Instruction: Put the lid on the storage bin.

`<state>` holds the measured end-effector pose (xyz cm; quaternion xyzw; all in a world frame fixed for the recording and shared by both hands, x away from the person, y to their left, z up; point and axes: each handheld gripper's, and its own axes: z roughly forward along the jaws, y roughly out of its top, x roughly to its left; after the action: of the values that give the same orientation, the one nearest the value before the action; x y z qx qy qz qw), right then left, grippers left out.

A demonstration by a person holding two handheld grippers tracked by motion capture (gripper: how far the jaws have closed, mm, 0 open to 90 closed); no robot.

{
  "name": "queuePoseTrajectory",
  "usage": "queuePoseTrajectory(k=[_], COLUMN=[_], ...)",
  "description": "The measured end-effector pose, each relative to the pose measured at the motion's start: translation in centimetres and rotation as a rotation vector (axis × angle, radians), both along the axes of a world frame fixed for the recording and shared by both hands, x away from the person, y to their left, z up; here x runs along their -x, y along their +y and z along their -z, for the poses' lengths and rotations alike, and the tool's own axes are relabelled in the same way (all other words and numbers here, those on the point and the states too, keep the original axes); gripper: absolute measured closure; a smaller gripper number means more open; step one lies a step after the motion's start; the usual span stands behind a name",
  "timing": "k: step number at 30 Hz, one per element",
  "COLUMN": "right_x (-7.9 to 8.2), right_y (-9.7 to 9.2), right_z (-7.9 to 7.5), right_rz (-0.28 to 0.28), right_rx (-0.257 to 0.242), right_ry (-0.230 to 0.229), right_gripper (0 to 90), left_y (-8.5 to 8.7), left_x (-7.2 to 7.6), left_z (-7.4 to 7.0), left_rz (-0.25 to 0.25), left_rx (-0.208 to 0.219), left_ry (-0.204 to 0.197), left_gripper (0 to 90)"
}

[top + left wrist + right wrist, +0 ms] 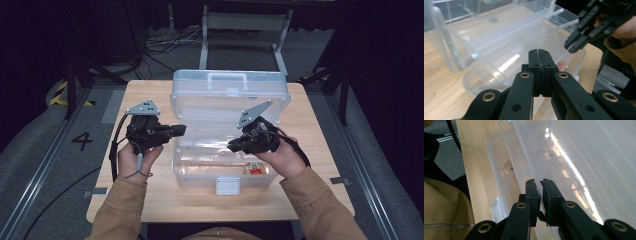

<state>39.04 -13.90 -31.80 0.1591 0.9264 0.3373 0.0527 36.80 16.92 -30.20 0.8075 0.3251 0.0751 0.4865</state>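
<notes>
I've got a clear plastic box [227, 125] open in the middle of the table [150, 200], lid [230, 95] standing up at twelve o'clock, tray running long from nine to three. My left gripper [181, 130] sits just outside the tray's nine o'clock wall, tips aimed at three, jaws pressed flat together with nothing between them. My right gripper [232, 146] hangs over the tray's three o'clock half, pointing toward nine, jaws nearly together and empty; it's the nearer tool to the inside. A small red and gold thing [256, 169] lies in the tray's front right corner, at about five o'clock from the right tips. I judge there's free room above the tray; the lid blocks twelve o'clock.
</notes>
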Motion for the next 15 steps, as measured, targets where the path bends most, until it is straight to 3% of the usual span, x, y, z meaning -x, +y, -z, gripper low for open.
queuePoseTrajectory(k=[6,15], right_x=[0.1,0.32], right_y=[-0.07,-0.17], right_z=[0.09,0.24], right_rz=[0.003,0.006], right_rx=[-0.006,-0.009], right_ry=[-0.002,-0.001], right_gripper=[83.2,82.8], left_y=[0.07,0.3], left_x=[-0.36,-1.03], left_z=[0.05,0.19], left_rz=[-0.051,-0.083], left_rx=[0.003,0.013], left_ry=[-0.002,-0.013], left_gripper=[89.5,89.5])
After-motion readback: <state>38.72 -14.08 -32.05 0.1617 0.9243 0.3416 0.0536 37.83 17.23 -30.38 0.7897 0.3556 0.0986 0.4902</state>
